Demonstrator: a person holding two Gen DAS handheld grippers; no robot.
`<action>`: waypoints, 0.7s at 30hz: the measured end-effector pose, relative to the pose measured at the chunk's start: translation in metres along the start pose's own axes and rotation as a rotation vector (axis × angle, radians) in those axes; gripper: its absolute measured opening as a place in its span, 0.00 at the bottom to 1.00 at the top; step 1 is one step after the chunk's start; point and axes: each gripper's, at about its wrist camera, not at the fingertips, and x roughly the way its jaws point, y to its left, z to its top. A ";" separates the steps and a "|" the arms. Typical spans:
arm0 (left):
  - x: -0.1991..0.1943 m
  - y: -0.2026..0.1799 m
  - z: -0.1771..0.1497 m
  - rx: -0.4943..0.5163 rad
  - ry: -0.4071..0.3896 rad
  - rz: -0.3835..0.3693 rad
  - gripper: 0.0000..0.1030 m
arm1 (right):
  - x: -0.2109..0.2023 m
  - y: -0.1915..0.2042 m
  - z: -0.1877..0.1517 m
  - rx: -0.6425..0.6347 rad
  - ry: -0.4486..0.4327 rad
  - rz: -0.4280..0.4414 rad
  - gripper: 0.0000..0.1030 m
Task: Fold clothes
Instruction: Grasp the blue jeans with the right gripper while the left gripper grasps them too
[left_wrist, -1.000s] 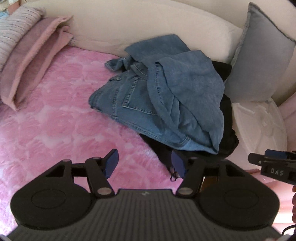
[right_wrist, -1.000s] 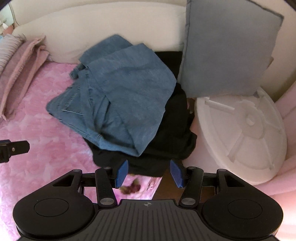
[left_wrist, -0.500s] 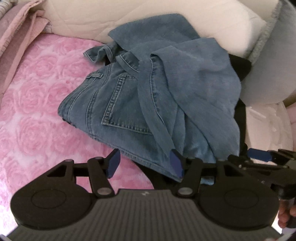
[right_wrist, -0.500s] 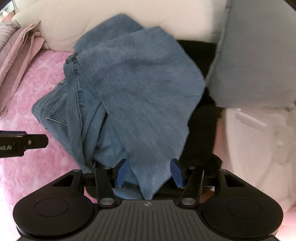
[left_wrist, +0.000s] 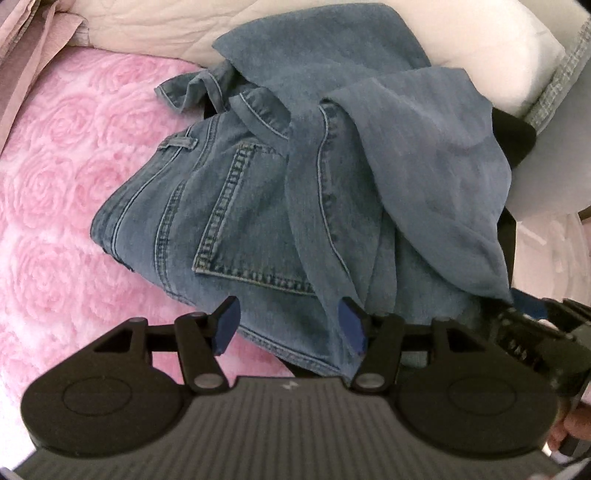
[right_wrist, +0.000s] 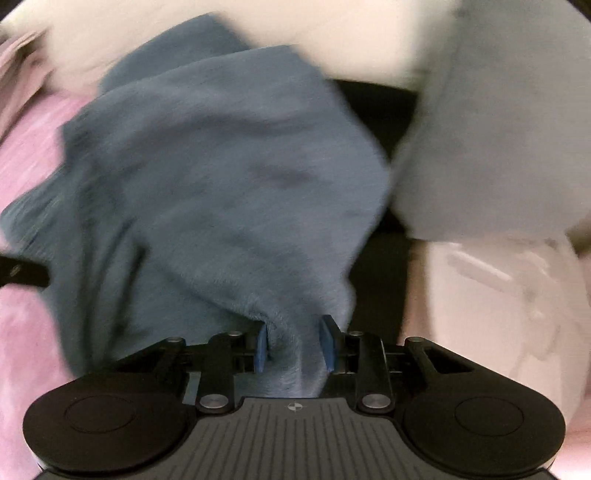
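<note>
A pair of blue jeans (left_wrist: 258, 206) lies crumpled on a pink rose-patterned bedspread (left_wrist: 55, 192), back pocket up, one leg folded over the top. My left gripper (left_wrist: 288, 325) is open, its jaws spread over the near hem of the jeans. My right gripper (right_wrist: 295, 345) has narrowed its jaws around a fold of the jeans' leg (right_wrist: 221, 184), with cloth bunched between the blue pads; the view is blurred. It also shows at the right edge of the left wrist view (left_wrist: 535, 332). A black garment (right_wrist: 376, 266) lies under the jeans.
A cream bolster (left_wrist: 155, 22) runs along the back. A grey cushion (right_wrist: 498, 129) leans at the right, above a white round plastic piece (right_wrist: 498, 295). Pink folded blankets (left_wrist: 22, 44) lie at the far left.
Both grippers have moved forward onto the jeans. My right gripper's jaws have narrowed from wide open onto a fold of the denim leg. My left gripper stays open.
</note>
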 end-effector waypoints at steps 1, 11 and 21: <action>0.001 0.000 0.003 0.007 -0.006 0.000 0.53 | 0.002 -0.005 0.001 0.025 0.001 0.006 0.29; 0.024 0.000 0.038 0.001 -0.102 -0.093 0.48 | 0.010 -0.006 0.009 -0.017 0.003 0.075 0.31; 0.018 0.012 0.029 -0.069 -0.210 -0.192 0.07 | -0.023 -0.011 0.010 -0.033 -0.126 0.086 0.06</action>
